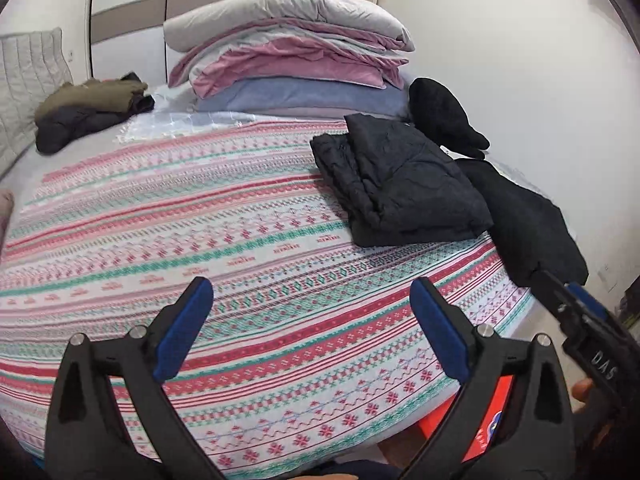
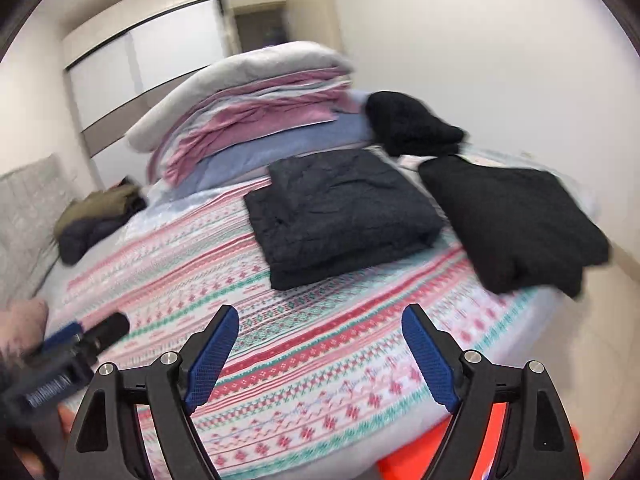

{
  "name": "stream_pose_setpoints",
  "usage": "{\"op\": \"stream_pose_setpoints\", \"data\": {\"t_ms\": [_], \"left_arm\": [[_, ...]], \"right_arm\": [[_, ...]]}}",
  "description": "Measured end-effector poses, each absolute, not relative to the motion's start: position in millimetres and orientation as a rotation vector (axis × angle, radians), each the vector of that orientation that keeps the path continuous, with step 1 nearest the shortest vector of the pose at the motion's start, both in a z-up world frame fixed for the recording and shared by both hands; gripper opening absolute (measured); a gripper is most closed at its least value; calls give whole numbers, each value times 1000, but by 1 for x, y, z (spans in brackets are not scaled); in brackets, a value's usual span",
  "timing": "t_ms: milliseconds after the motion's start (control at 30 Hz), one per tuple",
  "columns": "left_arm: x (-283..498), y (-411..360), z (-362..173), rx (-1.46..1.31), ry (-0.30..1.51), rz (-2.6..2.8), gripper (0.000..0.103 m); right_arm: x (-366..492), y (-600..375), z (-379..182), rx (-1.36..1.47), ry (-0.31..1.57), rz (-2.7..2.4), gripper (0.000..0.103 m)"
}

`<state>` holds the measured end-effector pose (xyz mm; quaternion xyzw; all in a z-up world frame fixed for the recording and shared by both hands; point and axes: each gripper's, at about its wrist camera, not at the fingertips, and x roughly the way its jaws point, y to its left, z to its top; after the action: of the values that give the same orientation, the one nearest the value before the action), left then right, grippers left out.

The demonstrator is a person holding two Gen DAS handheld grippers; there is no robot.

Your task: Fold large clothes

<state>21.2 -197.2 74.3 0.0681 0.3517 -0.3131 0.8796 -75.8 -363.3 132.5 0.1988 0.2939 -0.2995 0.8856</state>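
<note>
Both the left gripper [image 1: 310,322] and right gripper [image 2: 320,344] hang empty with jaws spread wide, the folded dark garment [image 2: 340,212] ahead of the right fingers, and a careless grab at one layer could drag that neat fold apart

On the bed [image 1: 200,216] we see a folded jacket [image 1: 400,184] at two o'clock. A second folded garment [image 1: 528,220] lies just right of it, a third [image 1: 440,116] behind. The blanket stack [image 1: 288,48] sits at twelve, the clothes pile [image 1: 88,112] at ten.
</note>
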Motion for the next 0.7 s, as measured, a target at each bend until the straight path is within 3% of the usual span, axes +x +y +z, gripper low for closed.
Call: {"op": "stream_pose_setpoints", "data": {"t_ms": [233,433,700], "left_arm": [[23,-176,79,100,723,-699,102],[29,-188,51,125,733,-676,102],[28,-209,20,177,765,-743,102]], "right_arm": [[-84,-337,151,519,553,-698,89],[-67,-327,128,319,585,-783,89],[-82,-343,96,396,496,-834,90]]}}
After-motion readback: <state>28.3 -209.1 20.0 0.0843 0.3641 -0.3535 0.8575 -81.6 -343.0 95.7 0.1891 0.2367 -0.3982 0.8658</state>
